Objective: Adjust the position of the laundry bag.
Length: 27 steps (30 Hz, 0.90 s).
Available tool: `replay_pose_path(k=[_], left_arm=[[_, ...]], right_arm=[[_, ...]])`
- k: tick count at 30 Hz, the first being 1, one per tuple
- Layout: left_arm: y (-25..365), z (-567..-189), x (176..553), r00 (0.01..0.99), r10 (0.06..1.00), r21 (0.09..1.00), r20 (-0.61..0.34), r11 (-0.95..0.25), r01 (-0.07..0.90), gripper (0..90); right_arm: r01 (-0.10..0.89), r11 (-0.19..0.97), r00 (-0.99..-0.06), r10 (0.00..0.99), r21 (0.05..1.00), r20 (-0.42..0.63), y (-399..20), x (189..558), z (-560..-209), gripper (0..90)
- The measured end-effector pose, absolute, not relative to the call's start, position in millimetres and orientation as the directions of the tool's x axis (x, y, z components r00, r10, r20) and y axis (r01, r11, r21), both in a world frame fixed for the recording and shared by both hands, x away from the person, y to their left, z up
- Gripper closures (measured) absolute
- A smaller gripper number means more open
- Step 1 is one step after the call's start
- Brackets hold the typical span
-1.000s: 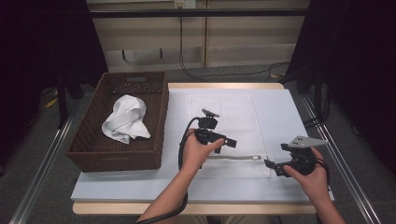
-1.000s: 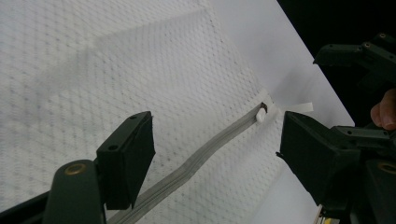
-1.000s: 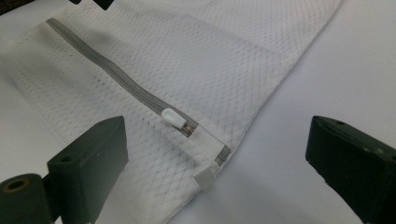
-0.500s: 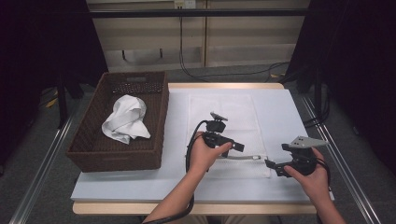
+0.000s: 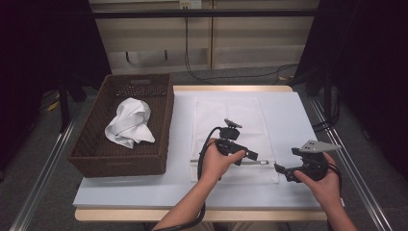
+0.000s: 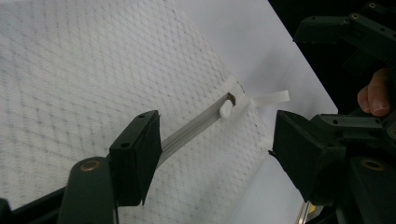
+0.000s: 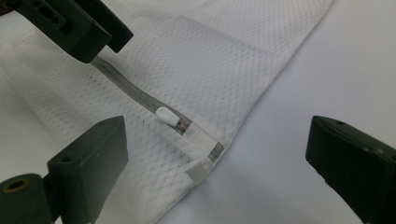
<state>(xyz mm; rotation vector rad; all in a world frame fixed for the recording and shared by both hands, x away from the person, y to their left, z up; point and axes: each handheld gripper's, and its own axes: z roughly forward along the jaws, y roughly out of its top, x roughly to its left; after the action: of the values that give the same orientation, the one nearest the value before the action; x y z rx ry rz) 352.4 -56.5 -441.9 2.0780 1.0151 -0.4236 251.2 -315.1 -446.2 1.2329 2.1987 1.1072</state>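
A: What sits at the left edge of the counter [image 5: 144,192]?

B: A brown wicker basket [image 5: 91,154] with a crumpled white cloth [image 5: 129,122] inside; bare white counter runs between it and the white mesh laundry bag [image 5: 231,120], which lies flat mid-counter.

A: And the bag's zipper?

B: The zipper [image 6: 196,128] runs along the bag's near edge, its white pull tab [image 7: 168,115] close to the right corner. No writing is legible anywhere.

A: The grippers?

B: The left gripper [image 5: 248,156] hovers over the zipper line, jaws released though they have just been narrowing, zipper between them untouched. The right gripper [image 5: 284,172] waits off the bag's right corner, jaws spread, grasping nothing. Open counter lies beyond it.
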Motion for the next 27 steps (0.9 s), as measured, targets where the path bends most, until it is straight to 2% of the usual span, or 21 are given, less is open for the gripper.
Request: replay_pose_path(k=[2,5,6,7,12,21,25,27], left_arm=[[-56,-443,354,0.656,0.508,0.497,-0.559,-0.428,0.755,35.8],[-61,-445,352,0.627,0.516,0.489,-0.584,-0.394,0.778,38.1],[-60,-446,354,0.657,0.509,0.494,-0.556,-0.433,0.754,38.5],[-62,-446,352,0.627,0.526,0.493,-0.575,-0.389,0.778,39.6],[-64,-446,352,0.640,0.514,0.500,-0.571,-0.401,0.768,44.1],[-72,-450,352,0.645,0.503,0.499,-0.575,-0.409,0.764,46.7],[-77,-452,351,0.625,0.517,0.477,-0.585,-0.403,0.781,51.6],[-77,-453,353,0.656,0.495,0.486,-0.570,-0.441,0.755,53.8]], right_arm=[[0.536,0.300,-0.538,0.842,0.789,0.046,-315,251,-446,4.9],[0.537,0.298,-0.535,0.844,0.789,0.045,-315,251,-446,4.9],[0.537,0.302,-0.538,0.842,0.788,0.044,-315,251,-446,5.0],[0.537,0.302,-0.537,0.842,0.788,0.043,-315,251,-446,5.0],[0.536,0.300,-0.537,0.842,0.789,0.045,-315,251,-446,5.0],[0.535,0.301,-0.539,0.841,0.789,0.045,-315,251,-446,5.0],[0.538,0.298,-0.535,0.844,0.789,0.046,-315,251,-446,5.0],[0.535,0.301,-0.538,0.842,0.790,0.044,-316,251,-446,5.0]])
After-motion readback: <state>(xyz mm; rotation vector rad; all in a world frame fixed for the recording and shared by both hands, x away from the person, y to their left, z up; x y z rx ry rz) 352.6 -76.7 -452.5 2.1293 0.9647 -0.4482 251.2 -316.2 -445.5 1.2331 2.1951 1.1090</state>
